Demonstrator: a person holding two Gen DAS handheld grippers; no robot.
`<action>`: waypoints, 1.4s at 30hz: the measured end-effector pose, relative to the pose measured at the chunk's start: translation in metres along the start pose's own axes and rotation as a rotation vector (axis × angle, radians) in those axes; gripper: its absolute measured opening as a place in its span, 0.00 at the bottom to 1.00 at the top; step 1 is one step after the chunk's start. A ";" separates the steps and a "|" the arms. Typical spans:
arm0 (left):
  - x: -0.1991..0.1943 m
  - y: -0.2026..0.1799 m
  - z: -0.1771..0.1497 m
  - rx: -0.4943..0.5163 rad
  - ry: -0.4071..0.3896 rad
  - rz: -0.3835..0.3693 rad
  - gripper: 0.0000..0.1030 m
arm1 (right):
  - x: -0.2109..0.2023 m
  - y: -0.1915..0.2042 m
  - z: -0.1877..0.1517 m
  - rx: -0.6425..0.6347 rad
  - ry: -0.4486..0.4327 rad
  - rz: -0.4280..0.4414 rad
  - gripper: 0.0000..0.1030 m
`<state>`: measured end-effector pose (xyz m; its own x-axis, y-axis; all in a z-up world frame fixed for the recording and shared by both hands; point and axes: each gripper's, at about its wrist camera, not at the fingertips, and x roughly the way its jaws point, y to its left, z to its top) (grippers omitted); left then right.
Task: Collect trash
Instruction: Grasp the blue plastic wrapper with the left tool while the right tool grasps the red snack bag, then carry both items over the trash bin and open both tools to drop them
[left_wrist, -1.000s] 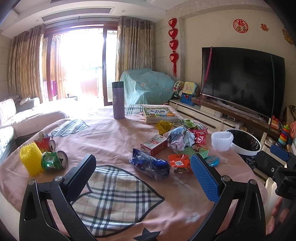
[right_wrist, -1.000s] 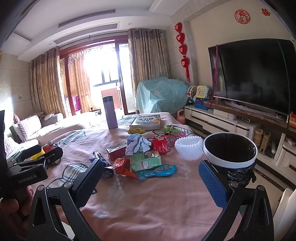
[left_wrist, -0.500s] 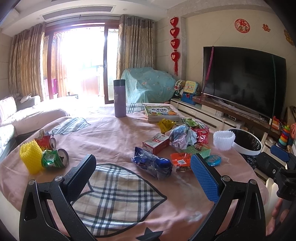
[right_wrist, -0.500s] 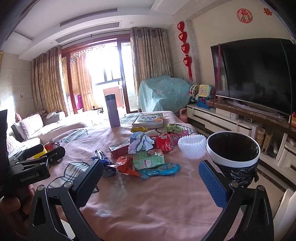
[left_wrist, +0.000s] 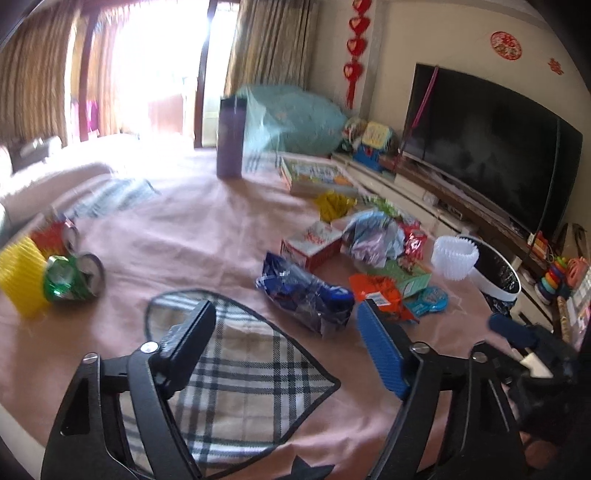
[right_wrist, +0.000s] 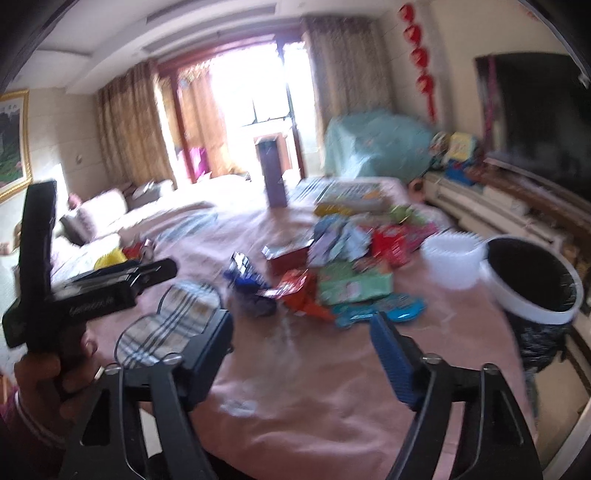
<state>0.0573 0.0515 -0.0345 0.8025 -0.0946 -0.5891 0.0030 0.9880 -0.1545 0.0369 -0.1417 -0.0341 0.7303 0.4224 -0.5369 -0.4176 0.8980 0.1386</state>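
- Trash heaped on the pink tablecloth (left_wrist: 207, 236), toward its right side: blue crinkled wrapper (left_wrist: 306, 295) nearest, orange packet (left_wrist: 380, 291) just beside it, red-and-white carton (left_wrist: 314, 245) behind, crumpled pale paper (left_wrist: 373, 236) next to the carton.
- Further in the pile: green box (right_wrist: 354, 286), teal round pack (right_wrist: 388, 314), red wrapper (right_wrist: 388, 243), yellow wrapper (left_wrist: 334, 205).
- Well apart on the left: crushed green can (left_wrist: 72, 278) touching a yellow ribbed cup (left_wrist: 20, 275).
- White-rimmed bin (right_wrist: 532, 288) with black liner beyond the table's right edge; white fluted cup (left_wrist: 454, 256) just beside it on the table.
- Left gripper (left_wrist: 284, 332) spread wide, empty, above the plaid leaf patch (left_wrist: 236, 373), short of the blue wrapper.
- Right gripper (right_wrist: 301, 345) likewise wide apart, holding nothing, over bare cloth near the pile.
- Purple flask (left_wrist: 231, 138) upright at the far end, book (left_wrist: 316, 175) near it.
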 end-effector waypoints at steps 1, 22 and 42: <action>0.007 0.001 0.001 -0.004 0.019 -0.011 0.75 | 0.006 -0.001 -0.001 0.001 0.016 0.009 0.63; 0.100 -0.003 0.027 -0.016 0.213 -0.132 0.38 | 0.093 -0.020 0.020 -0.039 0.184 0.070 0.14; 0.032 -0.057 0.018 0.099 0.113 -0.235 0.13 | -0.009 -0.064 0.010 0.139 0.009 0.083 0.12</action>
<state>0.0935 -0.0059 -0.0301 0.7014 -0.3300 -0.6317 0.2439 0.9440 -0.2223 0.0622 -0.2014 -0.0299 0.6912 0.4955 -0.5261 -0.3972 0.8686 0.2963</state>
